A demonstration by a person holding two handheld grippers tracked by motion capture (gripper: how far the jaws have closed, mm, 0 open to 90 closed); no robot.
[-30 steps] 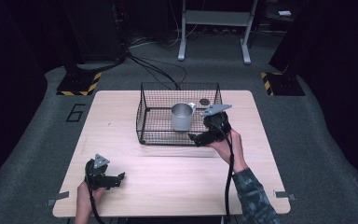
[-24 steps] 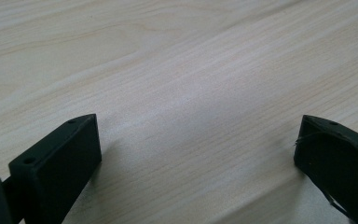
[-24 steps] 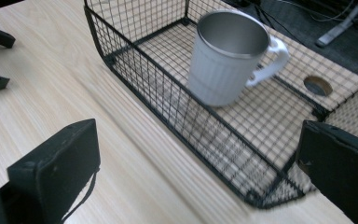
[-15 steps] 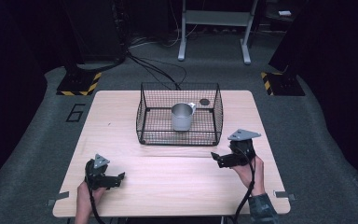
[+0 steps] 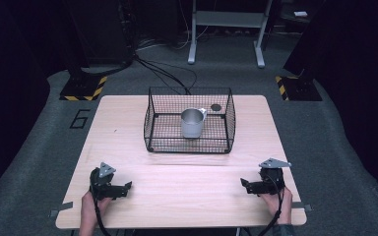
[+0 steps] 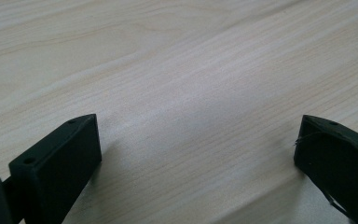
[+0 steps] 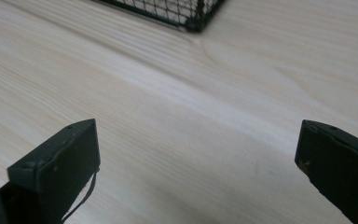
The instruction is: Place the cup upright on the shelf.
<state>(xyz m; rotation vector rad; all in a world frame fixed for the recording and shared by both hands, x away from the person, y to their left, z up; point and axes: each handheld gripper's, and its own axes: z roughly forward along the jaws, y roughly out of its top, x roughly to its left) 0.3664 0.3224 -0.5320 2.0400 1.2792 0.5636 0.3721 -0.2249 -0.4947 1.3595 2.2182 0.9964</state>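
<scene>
Withdrawal of the right claw [image 5: 246, 186] is the change: a second ago it stood at the basket [image 5: 189, 120], by the cup [image 5: 192, 123]; half a second ago it was partway back; now it lies low at the near right of the desk [image 5: 128, 123], well apart from the basket. Its jaws stand wide, nothing between them, as the right gripper view confirms, with a basket corner [image 7: 193, 18] at its top edge. Left claw [image 5: 123, 188] — unmoved at the near left, jaws likewise spread and empty over bare wood [image 6: 191, 93].

Judgement: placement looks complete and both hands have gone to rest.

Cup stands upright in the middle of the basket, mouth up, long axis vertical — its handle points toward the far right corner. A small dark disc [image 5: 216, 106] lies beyond it.
</scene>
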